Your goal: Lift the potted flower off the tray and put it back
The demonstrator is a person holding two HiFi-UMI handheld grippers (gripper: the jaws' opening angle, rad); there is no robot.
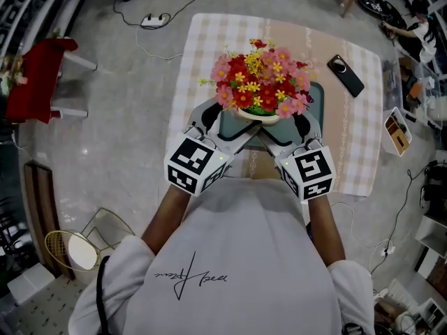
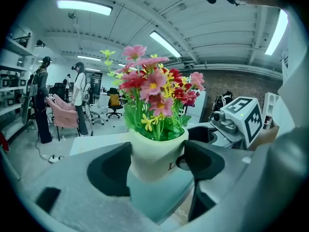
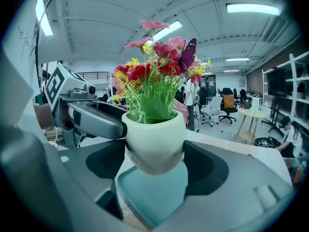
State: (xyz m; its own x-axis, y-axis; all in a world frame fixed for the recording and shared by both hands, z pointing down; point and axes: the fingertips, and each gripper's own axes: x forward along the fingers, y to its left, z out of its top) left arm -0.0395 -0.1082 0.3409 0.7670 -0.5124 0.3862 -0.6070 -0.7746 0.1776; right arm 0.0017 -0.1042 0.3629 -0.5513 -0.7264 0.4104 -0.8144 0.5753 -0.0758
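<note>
The potted flower [image 1: 262, 82], a cream pot with red, pink and yellow blooms, is clamped from both sides. My left gripper [image 1: 236, 123] is shut on the pot [image 2: 157, 153], and my right gripper [image 1: 281, 125] is shut on it [image 3: 155, 144] from the other side. In the right gripper view the pot's rounded base hangs a little above the teal tray [image 3: 154, 192]. The same tray [image 2: 154, 197] lies below the pot in the left gripper view, and its edge [image 1: 316, 98] shows under the blooms on the checked tablecloth.
A black phone [image 1: 346, 75] lies on the table to the right of the tray. A small box [image 1: 397, 131] stands off the table's right edge, a red chair [image 1: 38, 75] at far left. People [image 2: 79, 98] stand in the background.
</note>
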